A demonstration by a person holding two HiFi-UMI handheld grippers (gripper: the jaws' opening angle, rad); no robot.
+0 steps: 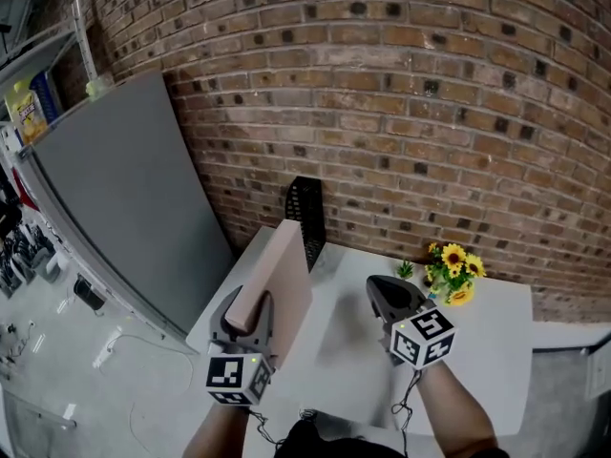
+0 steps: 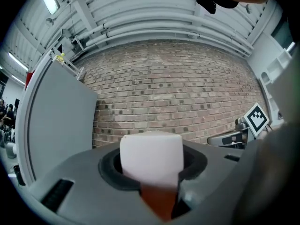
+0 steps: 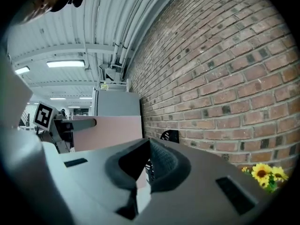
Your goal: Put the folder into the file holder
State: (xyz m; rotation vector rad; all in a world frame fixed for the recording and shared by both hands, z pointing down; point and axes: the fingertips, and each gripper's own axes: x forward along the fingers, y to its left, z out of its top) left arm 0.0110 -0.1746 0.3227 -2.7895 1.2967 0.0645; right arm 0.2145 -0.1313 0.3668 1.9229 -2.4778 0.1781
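Note:
A pink folder [image 1: 284, 273] stands upright on edge above the white table [image 1: 496, 332], with my left gripper [image 1: 250, 307] shut on its near lower end. In the left gripper view the folder's pale edge [image 2: 151, 157] fills the gap between the jaws. The black mesh file holder [image 1: 305, 218] stands at the table's far edge against the brick wall, just beyond the folder's far end. My right gripper [image 1: 384, 292] hovers over the table's middle, shut and empty; its closed jaws [image 3: 140, 170] point toward the file holder [image 3: 169, 136] and the folder [image 3: 110, 131].
A small pot of sunflowers [image 1: 452, 273] sits at the table's far right by the brick wall [image 1: 430, 113]. A tall grey cabinet [image 1: 124, 198] stands to the left of the table. The floor [image 1: 57, 370] drops off at the left.

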